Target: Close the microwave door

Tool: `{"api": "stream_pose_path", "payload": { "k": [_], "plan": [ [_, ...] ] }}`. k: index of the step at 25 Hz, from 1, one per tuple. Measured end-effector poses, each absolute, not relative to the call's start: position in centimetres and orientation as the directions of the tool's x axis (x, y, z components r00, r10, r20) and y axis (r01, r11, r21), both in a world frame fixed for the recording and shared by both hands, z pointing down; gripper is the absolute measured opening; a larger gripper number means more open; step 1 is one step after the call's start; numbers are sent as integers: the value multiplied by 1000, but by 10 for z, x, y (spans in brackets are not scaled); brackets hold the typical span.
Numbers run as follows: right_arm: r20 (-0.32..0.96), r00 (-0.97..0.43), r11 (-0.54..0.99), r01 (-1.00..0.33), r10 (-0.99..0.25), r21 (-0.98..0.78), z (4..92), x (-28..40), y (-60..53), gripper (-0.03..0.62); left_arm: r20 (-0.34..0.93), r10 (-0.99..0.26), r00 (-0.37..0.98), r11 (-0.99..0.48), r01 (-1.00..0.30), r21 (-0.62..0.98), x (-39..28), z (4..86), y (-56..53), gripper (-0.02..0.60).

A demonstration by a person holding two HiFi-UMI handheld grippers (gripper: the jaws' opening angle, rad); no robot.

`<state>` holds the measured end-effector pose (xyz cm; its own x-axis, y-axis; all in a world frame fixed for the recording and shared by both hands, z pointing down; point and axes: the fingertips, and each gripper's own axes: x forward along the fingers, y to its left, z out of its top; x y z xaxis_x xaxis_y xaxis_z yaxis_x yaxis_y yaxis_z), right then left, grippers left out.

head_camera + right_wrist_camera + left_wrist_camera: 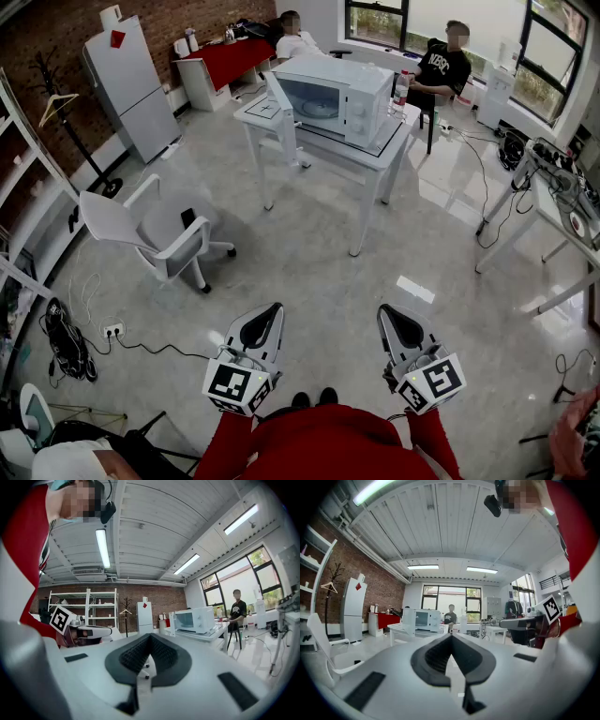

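The white microwave (342, 94) stands on a white table (375, 155) across the room, far from me. Its door (278, 111) hangs open towards the left. My left gripper (272, 309) and right gripper (386, 314) are held low and level in front of me, side by side, both shut and empty. In the left gripper view the microwave (423, 619) is small beyond the shut left gripper (451, 637). The right gripper view has the microwave (197, 619) and its open door (171, 624) to the right of the shut right gripper (150, 637).
A white office chair (150, 230) stands on the floor to the left, between me and the table. A white fridge (131, 84) is against the brick wall. Two people sit behind the microwave table. A desk (553, 197) with cables is at the right.
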<state>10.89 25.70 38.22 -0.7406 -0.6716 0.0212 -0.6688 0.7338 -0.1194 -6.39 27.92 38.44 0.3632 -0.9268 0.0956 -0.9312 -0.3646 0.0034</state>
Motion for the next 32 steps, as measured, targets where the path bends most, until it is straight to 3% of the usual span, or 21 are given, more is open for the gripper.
{"api": "stream_pose_path", "payload": {
  "k": [15,32],
  "plan": [
    [36,-738,727,-672,-674,-139,392,114,248,12,126,-916,380,-380,-925,27,-56,396,269,8],
    [39,-741,725,-665,-670,-182,401,137,192,13,140,-956,257,-255,-967,31,-83,401,205,8]
  ]
}}
